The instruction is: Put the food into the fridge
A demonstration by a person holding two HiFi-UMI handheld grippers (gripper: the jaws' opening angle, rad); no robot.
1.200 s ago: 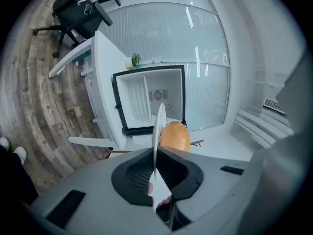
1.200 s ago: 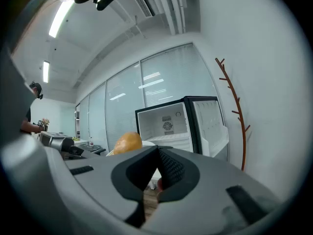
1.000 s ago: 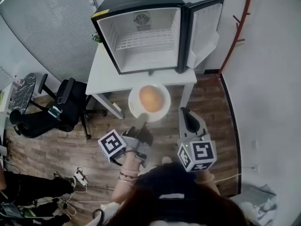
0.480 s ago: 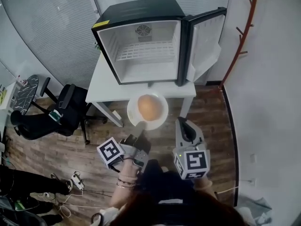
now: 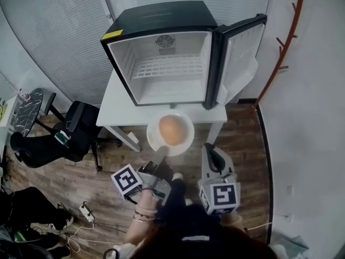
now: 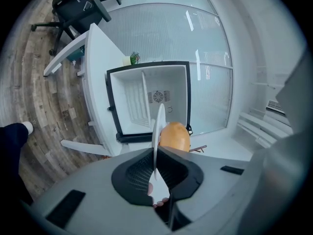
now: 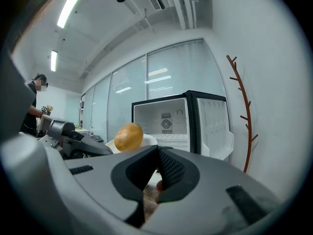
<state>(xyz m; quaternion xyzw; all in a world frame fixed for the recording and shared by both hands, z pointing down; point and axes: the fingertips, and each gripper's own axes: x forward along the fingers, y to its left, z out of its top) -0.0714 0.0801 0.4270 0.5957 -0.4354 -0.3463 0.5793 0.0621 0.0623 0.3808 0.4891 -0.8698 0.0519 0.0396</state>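
A round yellow-brown food item (image 5: 172,129) lies on a white plate (image 5: 153,140). My left gripper (image 5: 161,155) is shut on the plate's near rim and holds it level, just in front of the white table (image 5: 116,99). In the left gripper view the plate (image 6: 159,119) stands edge-on between the jaws of the left gripper (image 6: 155,168), with the food (image 6: 174,136) beside it. The black fridge (image 5: 167,69) stands on the table, door (image 5: 237,53) swung open to the right, white shelves bare. My right gripper (image 5: 211,151) hangs right of the plate, shut and holding nothing.
A black office chair (image 5: 75,124) stands left of the table. A red-brown coat stand (image 5: 285,42) leans by the right wall. Cables (image 5: 83,212) lie on the wooden floor. A person (image 7: 36,99) stands far left in the right gripper view.
Both grippers and the held plate have moved a little closer to the table and fridge. The grip on the plate is unchanged.
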